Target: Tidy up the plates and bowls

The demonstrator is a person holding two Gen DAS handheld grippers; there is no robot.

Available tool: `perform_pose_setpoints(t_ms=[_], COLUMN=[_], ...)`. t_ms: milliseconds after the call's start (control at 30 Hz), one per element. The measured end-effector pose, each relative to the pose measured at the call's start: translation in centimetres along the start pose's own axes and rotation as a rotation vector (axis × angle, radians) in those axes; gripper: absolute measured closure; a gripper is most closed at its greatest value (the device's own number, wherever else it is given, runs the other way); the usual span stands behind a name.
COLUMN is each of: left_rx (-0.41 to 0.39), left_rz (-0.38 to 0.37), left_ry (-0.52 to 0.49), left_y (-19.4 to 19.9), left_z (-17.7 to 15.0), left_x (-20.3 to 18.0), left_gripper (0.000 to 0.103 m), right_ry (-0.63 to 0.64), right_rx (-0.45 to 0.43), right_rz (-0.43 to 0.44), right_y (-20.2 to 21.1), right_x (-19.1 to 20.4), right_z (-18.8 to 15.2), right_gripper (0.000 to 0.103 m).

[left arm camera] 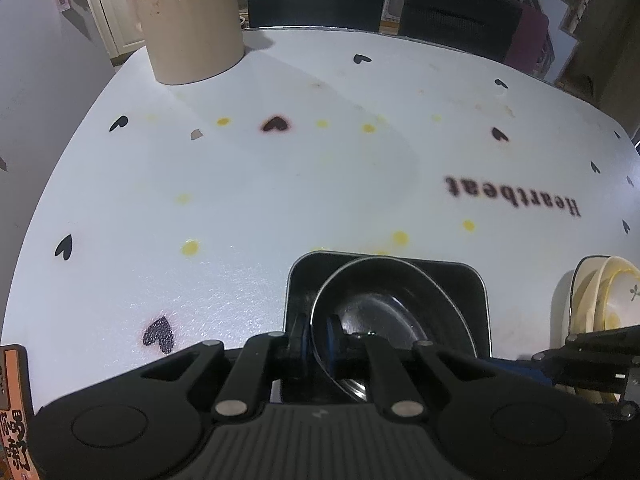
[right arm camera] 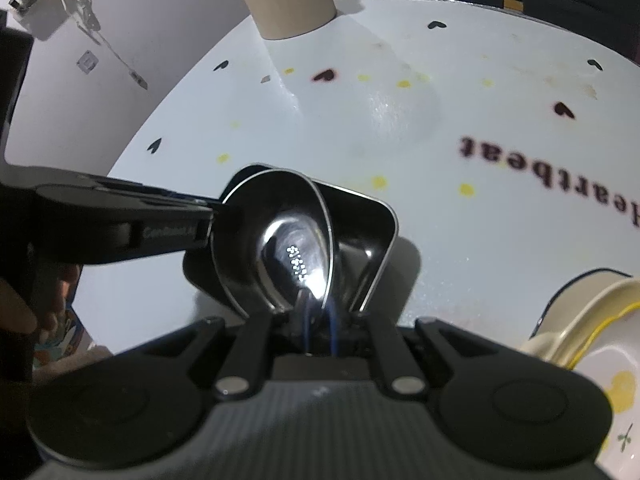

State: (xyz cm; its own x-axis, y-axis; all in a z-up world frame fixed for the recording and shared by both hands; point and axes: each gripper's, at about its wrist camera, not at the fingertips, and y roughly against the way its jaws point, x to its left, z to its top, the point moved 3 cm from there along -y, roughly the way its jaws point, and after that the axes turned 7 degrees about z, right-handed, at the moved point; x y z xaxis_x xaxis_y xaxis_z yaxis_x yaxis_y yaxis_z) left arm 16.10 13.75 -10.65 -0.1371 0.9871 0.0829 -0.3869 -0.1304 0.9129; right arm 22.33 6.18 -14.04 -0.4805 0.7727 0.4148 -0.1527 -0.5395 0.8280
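The left tool was clenched on the rim of a round steel bowl, and the right tool pinched the same bowl's rim from another side, so the bowl hung tilted between them. It sat partly inside a square steel tray near the counter's near edge, probably so that the metal pieces could be nested together. Holding it at two points likely kept the slippery, thin-walled bowl from swinging as it was lowered. A stack of cream plates and bowls stood toward the counter's near right corner, apart from the metal ware. A beige cylindrical container stood at the far left corner.
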Motion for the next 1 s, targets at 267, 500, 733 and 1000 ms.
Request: perform_pose_setpoints(t_ms=[267, 500, 733, 1000], left_rx=[-0.003, -0.044, -0.084, -0.018], left_rz=[0.001, -0.030, -0.059, -0.039], left_ry=[0.005, 0.049, 0.099, 0.090], left_y=[-0.2, 0.9, 2.1, 0.7], left_z=[0.2, 0.5, 0.4, -0.5], left_x=[0.0, 0.6, 2.0, 4.1], left_gripper=[0.092, 0.077, 0.072, 0.073], right_ry=[-0.004, -0.005, -0.040, -0.204], right_rx=[0.010, 0.009, -0.065, -0.104], right_rz=[0.000, 0.017, 0.082, -0.007], right_y=[-0.6, -0.4, 2.2, 2.6], right_x=[0.2, 0.3, 0.0, -3.2], right_z=[0.2, 0.3, 0.7, 0.5], right_gripper=[0.086, 0.081, 0.076, 0.076])
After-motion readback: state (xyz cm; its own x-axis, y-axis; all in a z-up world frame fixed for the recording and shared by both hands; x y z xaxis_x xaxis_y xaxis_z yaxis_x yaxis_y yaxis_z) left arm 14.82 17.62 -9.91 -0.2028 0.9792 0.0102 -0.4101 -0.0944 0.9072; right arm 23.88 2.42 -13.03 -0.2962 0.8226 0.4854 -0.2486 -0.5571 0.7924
